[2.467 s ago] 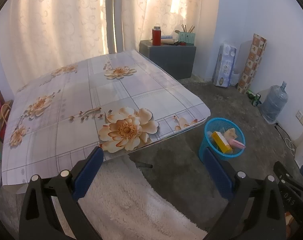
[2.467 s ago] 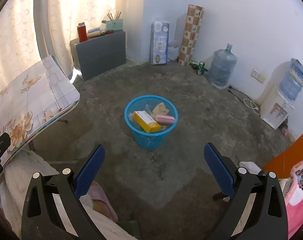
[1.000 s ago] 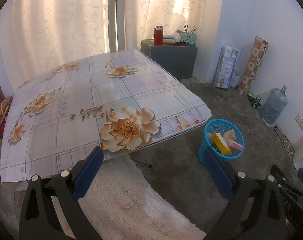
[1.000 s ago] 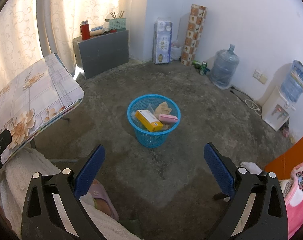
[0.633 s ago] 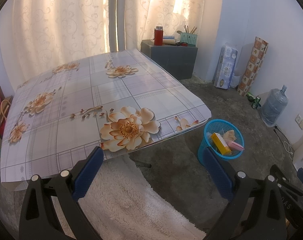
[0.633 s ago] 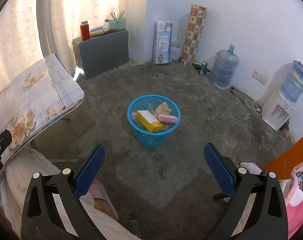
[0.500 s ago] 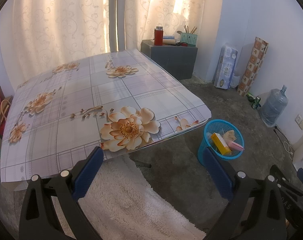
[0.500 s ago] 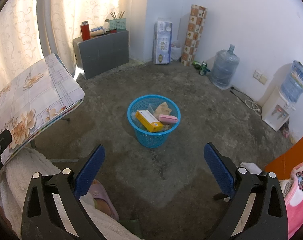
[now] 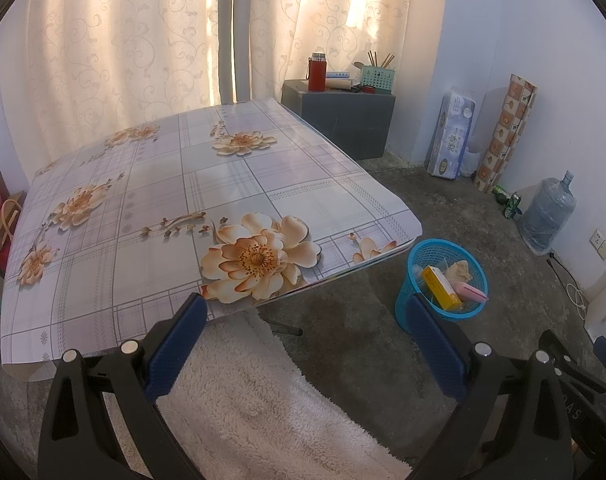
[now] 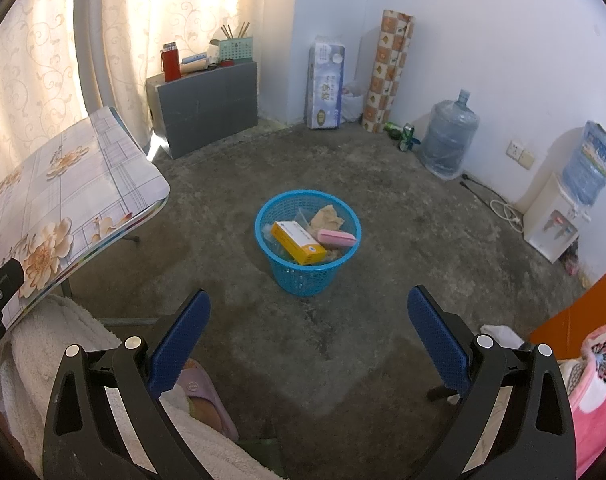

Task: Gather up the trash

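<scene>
A room in a home: long curtains point(image 9: 143, 52), a flowery table point(image 9: 163, 200), a water bottle point(image 10: 449, 140), a fluffy rug point(image 9: 263, 408).

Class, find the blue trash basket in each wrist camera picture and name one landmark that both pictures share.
Left wrist view: the blue trash basket stands lower right, on the floor beside the table's corner.
Right wrist view: the basket stands near the centre, on the bare floor.
Shared landmark: the grey cabinet by the curtain.
</scene>
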The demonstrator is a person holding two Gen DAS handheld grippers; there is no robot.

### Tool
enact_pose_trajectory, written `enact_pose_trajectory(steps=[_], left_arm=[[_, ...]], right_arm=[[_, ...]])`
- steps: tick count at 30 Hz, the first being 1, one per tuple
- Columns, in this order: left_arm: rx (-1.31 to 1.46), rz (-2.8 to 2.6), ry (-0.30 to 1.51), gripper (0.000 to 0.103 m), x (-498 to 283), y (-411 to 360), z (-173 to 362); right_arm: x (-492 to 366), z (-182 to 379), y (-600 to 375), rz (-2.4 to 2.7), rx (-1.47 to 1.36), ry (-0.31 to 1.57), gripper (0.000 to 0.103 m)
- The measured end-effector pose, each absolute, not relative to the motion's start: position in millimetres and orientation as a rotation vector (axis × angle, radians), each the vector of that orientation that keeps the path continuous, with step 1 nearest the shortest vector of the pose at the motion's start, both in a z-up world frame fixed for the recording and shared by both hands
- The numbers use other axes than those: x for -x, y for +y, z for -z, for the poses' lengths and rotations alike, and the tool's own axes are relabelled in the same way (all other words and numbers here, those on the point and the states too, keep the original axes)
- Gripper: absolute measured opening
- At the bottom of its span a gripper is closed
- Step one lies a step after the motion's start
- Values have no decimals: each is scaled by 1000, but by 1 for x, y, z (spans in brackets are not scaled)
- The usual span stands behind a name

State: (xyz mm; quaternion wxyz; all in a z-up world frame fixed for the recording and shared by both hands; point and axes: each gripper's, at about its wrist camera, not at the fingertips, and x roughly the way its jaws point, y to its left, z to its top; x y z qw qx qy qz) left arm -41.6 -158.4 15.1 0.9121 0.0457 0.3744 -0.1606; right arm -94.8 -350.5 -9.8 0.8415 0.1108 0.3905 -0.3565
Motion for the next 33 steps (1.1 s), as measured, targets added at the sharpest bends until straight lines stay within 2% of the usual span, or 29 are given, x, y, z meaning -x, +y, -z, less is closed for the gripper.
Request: enact_pose_trajectory(steps=[33], left_arm=[[-92, 331, 773, 97, 42, -159, -15]], right_arm=[[94, 11, -348, 756, -233, 824, 95]])
